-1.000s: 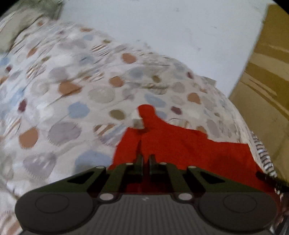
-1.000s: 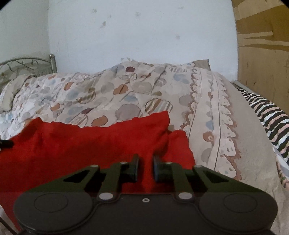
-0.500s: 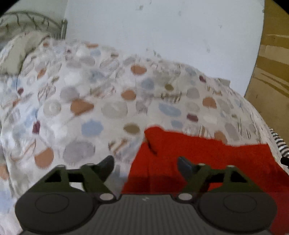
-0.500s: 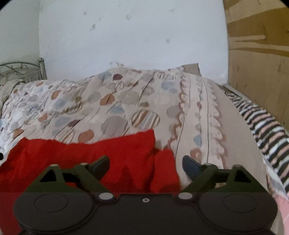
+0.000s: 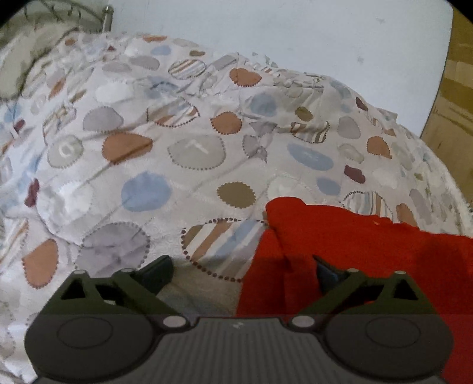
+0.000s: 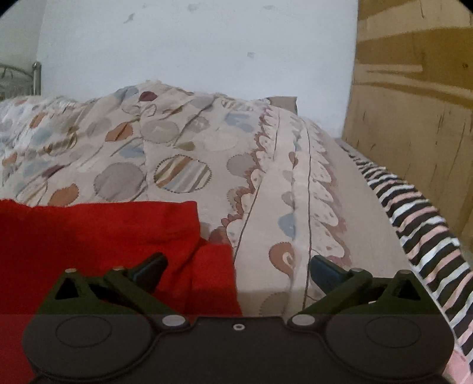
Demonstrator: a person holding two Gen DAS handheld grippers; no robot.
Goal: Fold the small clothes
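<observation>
A red cloth garment (image 5: 354,245) lies flat on the patterned bedspread (image 5: 177,153). In the left wrist view it fills the lower right, with its left edge between my fingers. My left gripper (image 5: 241,273) is open and holds nothing, just above that left edge. In the right wrist view the red garment (image 6: 103,236) fills the lower left, its right edge folded in two layers. My right gripper (image 6: 238,270) is open and empty over that right edge.
The bedspread (image 6: 207,165) has a scalloped border. A black, white and pink striped fabric (image 6: 419,224) lies along the right side by a wooden panel (image 6: 414,88). A metal bed frame (image 5: 106,14) and white wall stand at the back.
Both grippers were shut on the red garment one second ago and have opened, letting it go. The garment now lies flat. Both grippers have drawn back slightly.
</observation>
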